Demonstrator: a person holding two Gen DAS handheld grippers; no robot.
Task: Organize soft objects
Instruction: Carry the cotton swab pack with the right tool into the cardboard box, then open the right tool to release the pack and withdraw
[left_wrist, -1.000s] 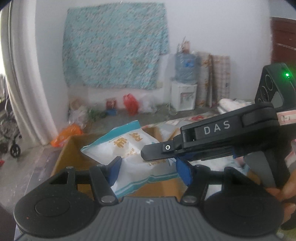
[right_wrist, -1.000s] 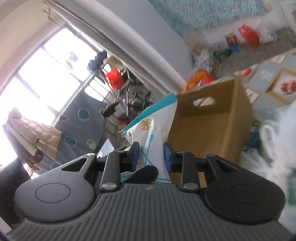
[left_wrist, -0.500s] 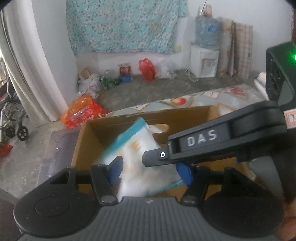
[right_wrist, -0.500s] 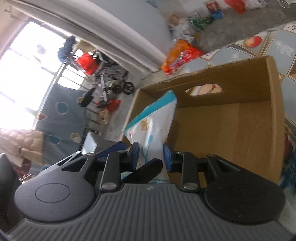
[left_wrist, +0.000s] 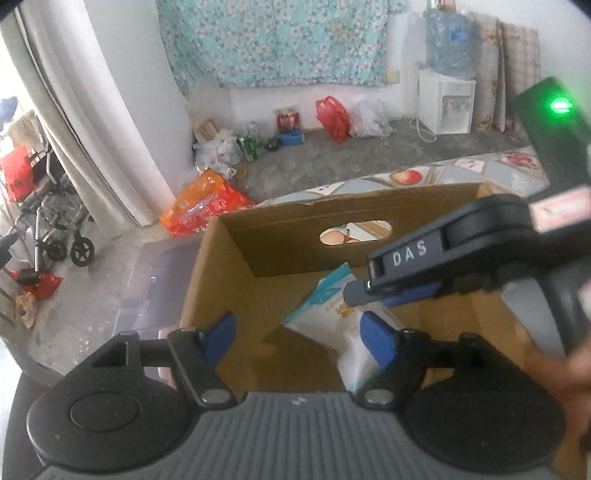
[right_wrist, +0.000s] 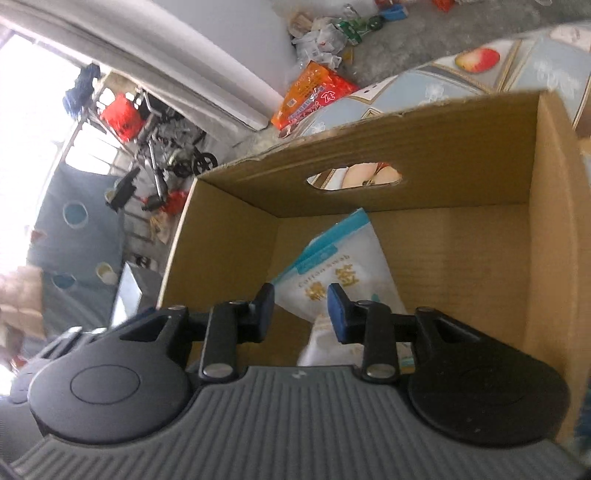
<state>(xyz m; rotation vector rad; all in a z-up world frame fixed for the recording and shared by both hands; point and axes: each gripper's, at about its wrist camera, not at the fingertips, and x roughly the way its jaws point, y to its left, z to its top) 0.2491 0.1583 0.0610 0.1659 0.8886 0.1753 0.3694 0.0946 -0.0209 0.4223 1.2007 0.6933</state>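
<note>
- Since a second ago the white and teal cotton swab bag (right_wrist: 343, 273) has gone from being held up above the cardboard box (right_wrist: 480, 236) to lying inside it, and both grippers have dipped toward the box opening.
- We see the bag resting on the box floor, its teal-edged top leaning toward the far wall under the handle cut-out (right_wrist: 354, 176).
- The left gripper (left_wrist: 295, 334) has let go: its fingers are spreading, wide apart, with bare cardboard between them; the bag lies just past the right-hand blue pad (left_wrist: 376, 341) and partly behind it, and we cannot tell if it brushes that pad.
- The right gripper (right_wrist: 301, 308) is also releasing, its fingers opening with a small gap each side; the bag's lower part sits between and just beyond the pads, which do not press on it.
- In the left view the right gripper's black body marked DAS (left_wrist: 410, 254) hangs over the bag.
- Beyond the box an orange packet (left_wrist: 203, 212) lies on the floor.
</note>
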